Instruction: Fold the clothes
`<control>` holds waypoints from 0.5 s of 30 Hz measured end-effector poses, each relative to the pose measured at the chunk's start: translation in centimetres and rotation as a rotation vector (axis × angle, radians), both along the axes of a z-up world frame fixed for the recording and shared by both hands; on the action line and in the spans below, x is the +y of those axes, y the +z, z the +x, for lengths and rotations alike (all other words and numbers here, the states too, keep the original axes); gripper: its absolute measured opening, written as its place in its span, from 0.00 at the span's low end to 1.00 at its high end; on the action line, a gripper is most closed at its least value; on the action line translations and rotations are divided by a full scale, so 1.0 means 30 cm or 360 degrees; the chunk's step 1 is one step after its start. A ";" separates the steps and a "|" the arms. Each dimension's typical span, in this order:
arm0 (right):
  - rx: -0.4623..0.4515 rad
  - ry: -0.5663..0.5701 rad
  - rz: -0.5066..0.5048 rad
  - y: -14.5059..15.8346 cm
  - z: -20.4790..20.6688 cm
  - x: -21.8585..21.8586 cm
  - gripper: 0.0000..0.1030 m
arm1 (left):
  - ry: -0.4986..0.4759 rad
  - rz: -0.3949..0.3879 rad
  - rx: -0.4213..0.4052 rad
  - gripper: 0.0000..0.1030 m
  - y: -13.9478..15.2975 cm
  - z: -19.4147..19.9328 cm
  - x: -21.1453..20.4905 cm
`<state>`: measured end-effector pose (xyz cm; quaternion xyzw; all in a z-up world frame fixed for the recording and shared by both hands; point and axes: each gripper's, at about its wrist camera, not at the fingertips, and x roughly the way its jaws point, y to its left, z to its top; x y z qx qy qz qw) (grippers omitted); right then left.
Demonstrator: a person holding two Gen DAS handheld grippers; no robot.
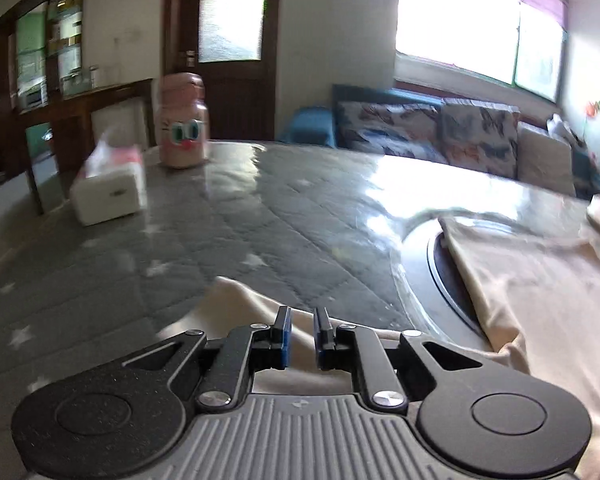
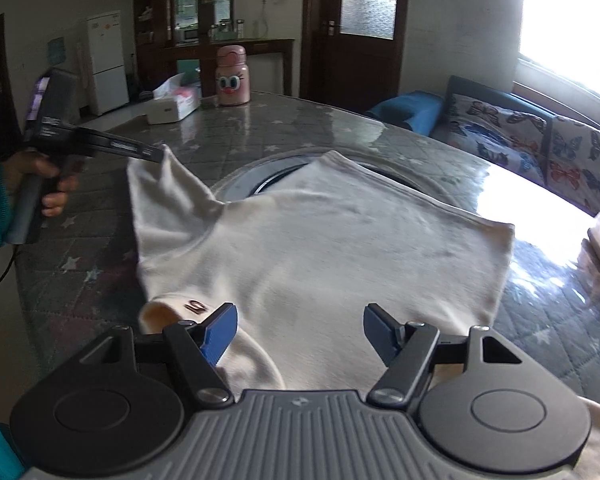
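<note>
- Right gripper hovers low over the near hem of the cream shirt, jaws spread wide and holding nothing.
- Spread across the grey starred tabletop, the shirt partly covers a round inset.
- Left gripper has its jaws narrowed on the shirt's sleeve, lifting it off the tabletop at the left.
- Far back stand a pink bottle and a tissue box.

Pink cartoon bottle beside tissue box on star-patterned table; butterfly-cushioned sofa behind.
</note>
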<state>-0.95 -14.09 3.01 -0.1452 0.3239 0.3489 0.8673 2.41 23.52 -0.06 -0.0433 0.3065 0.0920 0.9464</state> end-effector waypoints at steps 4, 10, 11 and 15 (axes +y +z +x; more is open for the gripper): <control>0.0006 0.0013 0.0008 0.001 -0.001 0.004 0.71 | 0.0048 0.0020 0.0036 0.14 -0.034 0.064 0.037; 0.0035 0.0001 0.0009 -0.017 0.009 0.003 0.72 | 0.0144 0.0056 0.0026 0.15 -0.038 0.105 0.109; 0.0040 0.0001 0.0009 -0.020 0.009 0.004 0.72 | 0.0165 0.0060 0.0026 0.15 -0.037 0.103 0.116; 0.0038 0.0007 0.0021 -0.021 0.011 0.015 0.72 | 0.0121 0.0047 0.0004 0.15 -0.013 0.067 0.081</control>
